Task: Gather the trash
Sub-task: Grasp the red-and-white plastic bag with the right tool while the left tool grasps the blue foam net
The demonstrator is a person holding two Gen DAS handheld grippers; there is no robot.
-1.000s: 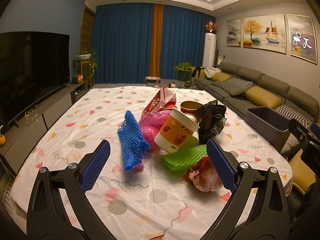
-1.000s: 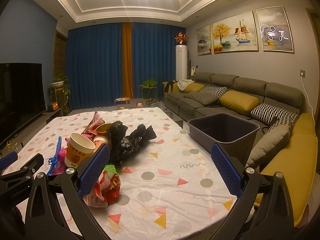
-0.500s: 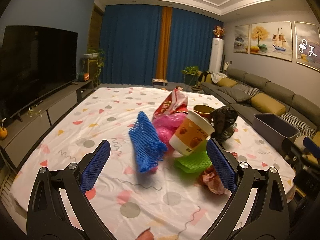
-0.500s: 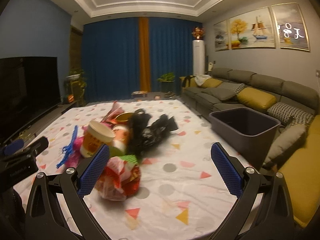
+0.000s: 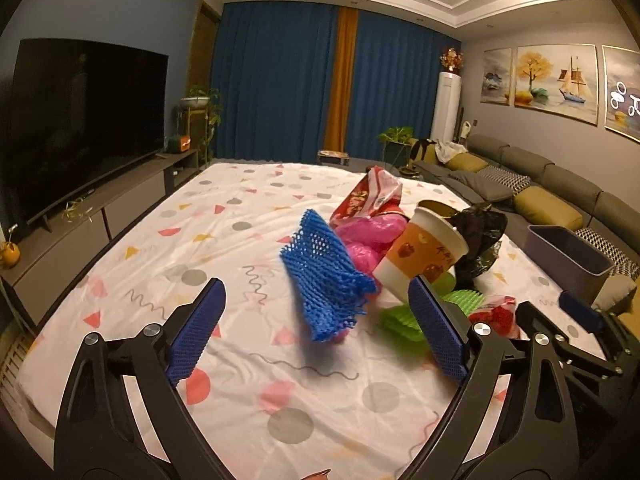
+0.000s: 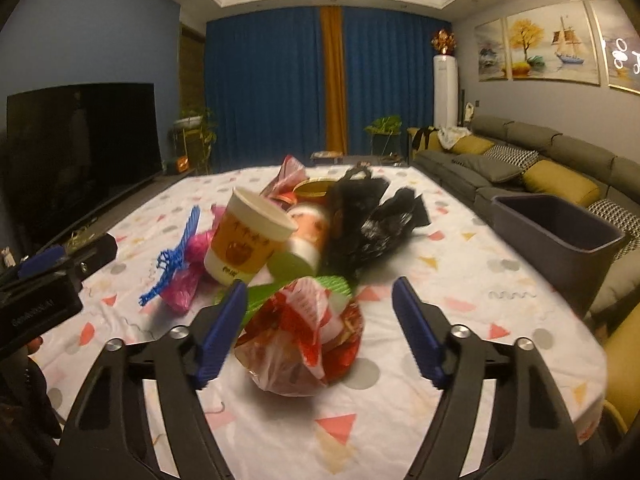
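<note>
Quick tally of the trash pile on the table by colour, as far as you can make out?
Blue: 1, foam net
Pink: 1, plastic bag
Green: 1, foam net
Black: 1, plastic bag
Orange and white: 1, paper cup
Red and white: 2, snack wrapper and crumpled bag
Total: 7; other pieces are partly hidden.

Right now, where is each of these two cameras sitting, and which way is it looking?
Left wrist view: on the left gripper, looking along its open fingers at the blue foam net; the right gripper's side shows at right.
Right wrist view: on the right gripper, its jaws closing around the red-and-white plastic bag without pressing it; the left gripper's side shows at left.
Shared: paper cup, grey bin, tablecloth.
</note>
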